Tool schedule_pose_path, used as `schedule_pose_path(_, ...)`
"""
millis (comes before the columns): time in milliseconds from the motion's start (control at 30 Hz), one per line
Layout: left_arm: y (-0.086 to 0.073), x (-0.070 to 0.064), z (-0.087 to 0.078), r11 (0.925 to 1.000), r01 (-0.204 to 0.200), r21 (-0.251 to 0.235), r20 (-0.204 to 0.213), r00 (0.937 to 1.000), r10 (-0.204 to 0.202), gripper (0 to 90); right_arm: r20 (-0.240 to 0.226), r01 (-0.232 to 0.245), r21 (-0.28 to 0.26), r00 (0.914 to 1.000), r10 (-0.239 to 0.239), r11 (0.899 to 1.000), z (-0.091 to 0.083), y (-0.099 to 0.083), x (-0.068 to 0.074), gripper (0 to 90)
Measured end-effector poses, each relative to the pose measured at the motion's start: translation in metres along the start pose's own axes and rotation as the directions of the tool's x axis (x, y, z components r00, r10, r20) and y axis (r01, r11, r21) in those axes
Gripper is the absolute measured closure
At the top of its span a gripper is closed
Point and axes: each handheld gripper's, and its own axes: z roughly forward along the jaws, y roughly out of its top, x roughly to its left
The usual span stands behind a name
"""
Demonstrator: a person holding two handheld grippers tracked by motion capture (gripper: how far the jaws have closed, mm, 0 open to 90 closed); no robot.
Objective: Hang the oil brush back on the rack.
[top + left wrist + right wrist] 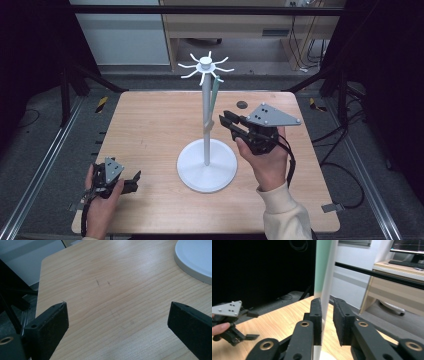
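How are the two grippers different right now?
The left gripper sits low by the table's near edge, while the right gripper is held up beside the white stand's pole. The left one's fingers are spread wide with nothing but bare wood between them; the right one's fingers are nearly together around a green strip hanging from the stand. Both are black, and each is held in a hand.

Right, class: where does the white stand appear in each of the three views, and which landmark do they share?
High view: white stand at the table's centre.
Left gripper view: its round base in the top right corner.
Right gripper view: its pole rises in line with the gap between the fingers.
Shared landmark: the wooden table.
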Motion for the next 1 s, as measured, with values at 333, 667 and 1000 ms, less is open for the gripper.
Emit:
schedule_pose_path(333, 0.001, 0.0, -0.003, 1.0, 0.003, -0.007, -0.002, 1.0, -0.003, 2.9, 0.143, -0.062, 0.119, 0.9887, 0.045, 0.991, -0.005, -0.014, -0.023, 37.5)
schedule_pose_path(667, -0.001, 0.001, -0.004, 0.9999, 0.014, -0.005, -0.003, 0.9999, -0.014, 2.9, 0.287, -0.074, 0.121, 0.9572, 0.036, 0.99, -0.022, -0.03, -0.056, 12.9)
schedule_pose_path(1000, -0.001, 0.001, -0.006, 0.9998, 0.018, -0.01, 0.002, 0.9998, -0.018, 2.9, 0.357, -0.134, 0.168, 0.9316, 0.067, 0.977, -0.023, -0.072, -0.086, 9.0)
